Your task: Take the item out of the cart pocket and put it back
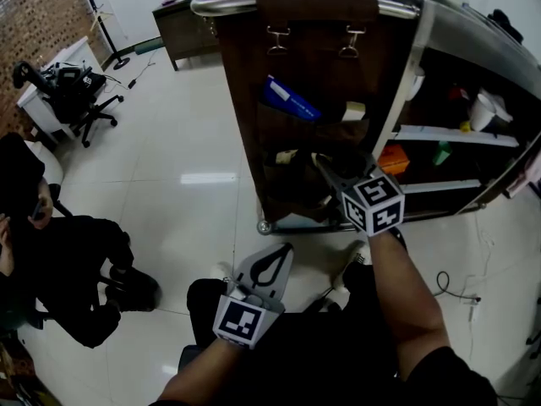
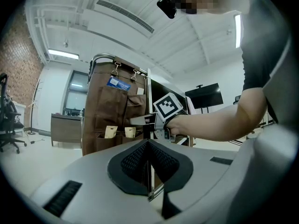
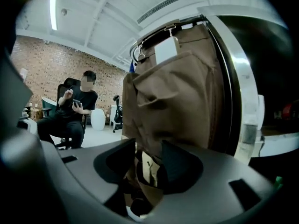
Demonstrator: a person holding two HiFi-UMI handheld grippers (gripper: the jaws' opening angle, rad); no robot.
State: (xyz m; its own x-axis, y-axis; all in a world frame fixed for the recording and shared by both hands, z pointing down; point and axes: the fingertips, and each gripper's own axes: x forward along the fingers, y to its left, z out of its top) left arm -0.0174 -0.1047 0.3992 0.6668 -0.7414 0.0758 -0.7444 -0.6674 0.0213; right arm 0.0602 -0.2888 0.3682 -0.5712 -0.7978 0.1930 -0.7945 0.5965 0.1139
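A brown fabric organizer [image 1: 313, 83] with several pockets hangs from the cart's rail [image 1: 221, 5]. A blue pack [image 1: 290, 100] and a cream pack [image 1: 353, 111] stick out of the upper pockets. My right gripper [image 1: 324, 167] reaches into a lower pocket. In the right gripper view its jaws [image 3: 148, 160] stand open around a small dark and cream packet [image 3: 148, 171] in the pocket mouth. My left gripper [image 1: 283, 250] hangs low in front of the cart, away from it. It is shut [image 2: 148, 146] with nothing in it.
A person in black [image 1: 76, 260] sits on the floor side at the left. An office chair [image 1: 80, 100] and a desk [image 1: 182, 28] stand farther back. The cart's open shelves [image 1: 456, 134] hold bottles and an orange box [image 1: 394, 157]. A cable [image 1: 456, 290] lies at the right.
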